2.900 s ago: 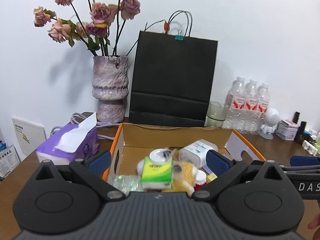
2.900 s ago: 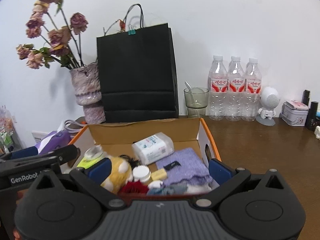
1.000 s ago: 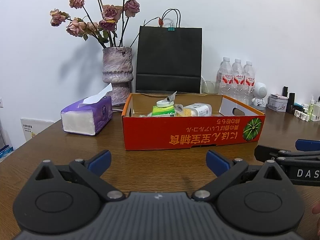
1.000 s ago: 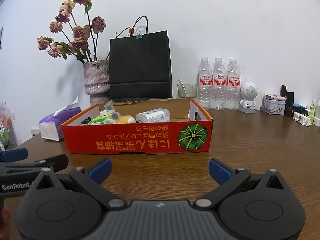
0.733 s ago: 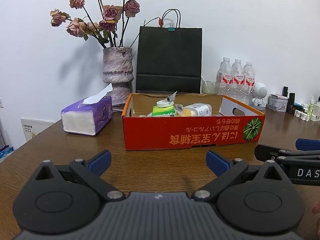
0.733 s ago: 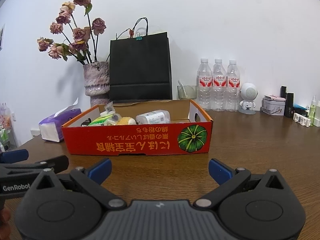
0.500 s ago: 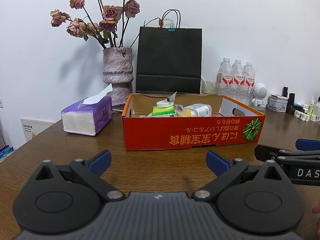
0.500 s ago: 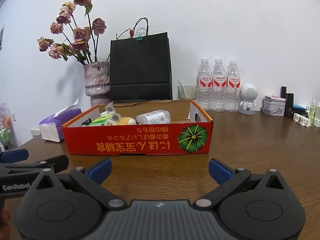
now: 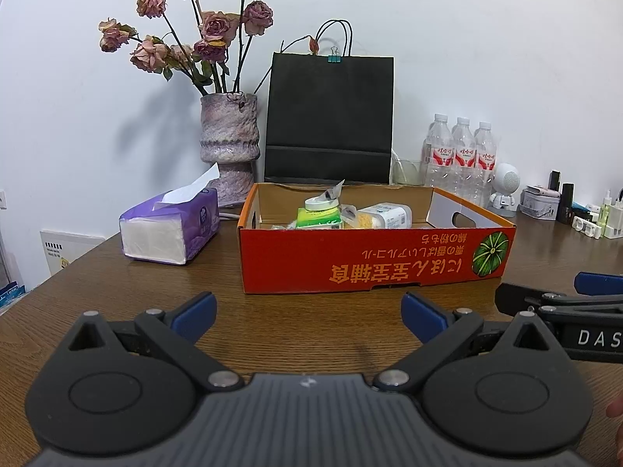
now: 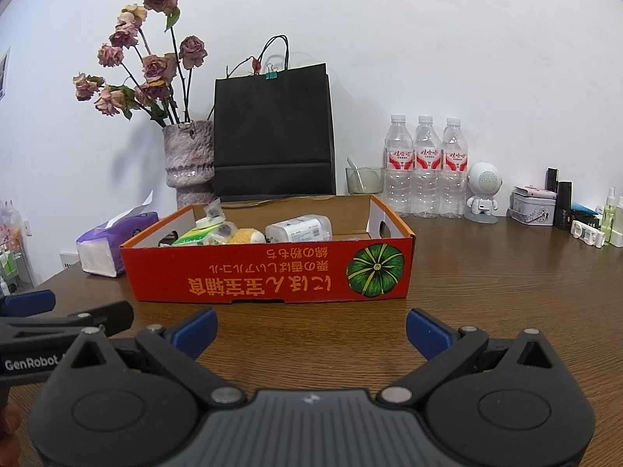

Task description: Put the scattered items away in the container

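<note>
Red cardboard box, mid-frame on the brown wooden table, holds the gathered items; both tools have drawn back from over it, so tidying appears complete. Left gripper and right gripper: fingers apart, empty. Legible: "DAS", "GenRobot"; the box print is upside down.

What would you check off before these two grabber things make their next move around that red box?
1. Left gripper open, nothing held: ok.
2. Right gripper open, nothing held: ok.
3. Red box flat on the table: ok.
4. Items inside the box, such as the green packet: ok.
5. Table before the box free of stray items: ok.
6. Nothing left behind the box: cannot tell.
</note>
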{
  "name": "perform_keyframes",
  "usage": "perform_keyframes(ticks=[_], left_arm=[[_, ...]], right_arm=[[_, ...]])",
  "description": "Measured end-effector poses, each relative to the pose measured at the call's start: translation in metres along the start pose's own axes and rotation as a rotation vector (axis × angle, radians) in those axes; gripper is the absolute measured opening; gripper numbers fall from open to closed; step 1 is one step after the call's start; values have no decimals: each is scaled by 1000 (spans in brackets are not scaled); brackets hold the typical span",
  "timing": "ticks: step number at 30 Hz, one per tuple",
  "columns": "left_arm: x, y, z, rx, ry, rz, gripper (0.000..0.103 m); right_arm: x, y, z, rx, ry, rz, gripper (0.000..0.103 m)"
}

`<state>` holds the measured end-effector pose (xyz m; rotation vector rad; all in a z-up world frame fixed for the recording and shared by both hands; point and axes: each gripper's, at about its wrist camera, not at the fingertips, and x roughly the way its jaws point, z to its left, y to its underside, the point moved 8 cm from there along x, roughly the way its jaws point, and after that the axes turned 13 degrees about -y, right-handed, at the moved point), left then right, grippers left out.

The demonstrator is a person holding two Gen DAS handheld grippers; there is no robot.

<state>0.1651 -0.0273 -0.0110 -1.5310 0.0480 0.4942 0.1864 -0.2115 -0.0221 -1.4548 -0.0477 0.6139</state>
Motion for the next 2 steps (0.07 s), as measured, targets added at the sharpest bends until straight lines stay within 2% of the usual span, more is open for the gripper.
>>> perform_keyframes(ticks=[2], left_arm=[[-1, -1, 0, 2, -8, -3, 103]], right_arm=[[0, 0, 0, -2, 1, 1, 103]])
